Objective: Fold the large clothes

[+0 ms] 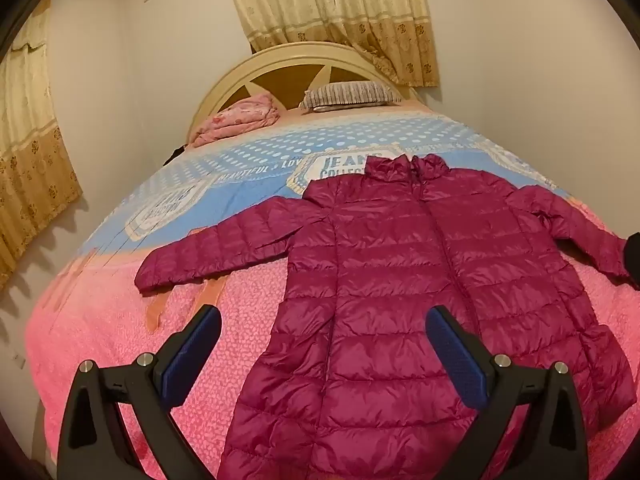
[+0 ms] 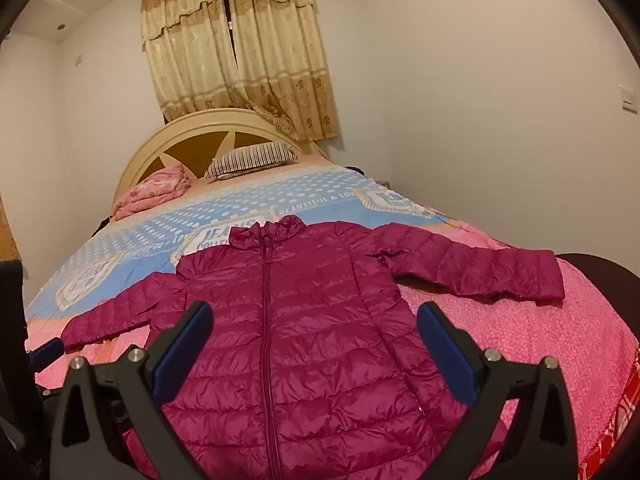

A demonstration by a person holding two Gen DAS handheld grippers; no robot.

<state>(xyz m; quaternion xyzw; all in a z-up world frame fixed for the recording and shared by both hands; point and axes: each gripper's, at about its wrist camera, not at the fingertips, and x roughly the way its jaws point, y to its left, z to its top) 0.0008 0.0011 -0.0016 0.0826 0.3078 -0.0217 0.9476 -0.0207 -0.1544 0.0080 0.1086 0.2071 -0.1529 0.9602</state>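
Observation:
A long magenta quilted puffer jacket [image 1: 420, 280] lies flat and zipped on the bed, collar toward the headboard, both sleeves spread out to the sides. It also shows in the right wrist view [image 2: 304, 320]. My left gripper [image 1: 323, 320] is open and empty, held above the jacket's lower left part. My right gripper [image 2: 315, 316] is open and empty, held above the jacket's lower middle. The jacket's left sleeve [image 1: 208, 252] and right sleeve [image 2: 480, 268] rest on the bedspread.
The bed has a pink and blue bedspread [image 1: 120, 320]. A folded pink blanket [image 1: 240, 118] and a striped pillow [image 1: 348, 96] lie by the cream headboard [image 1: 288, 56]. Curtains [image 2: 240, 60] hang behind. Walls flank both sides of the bed.

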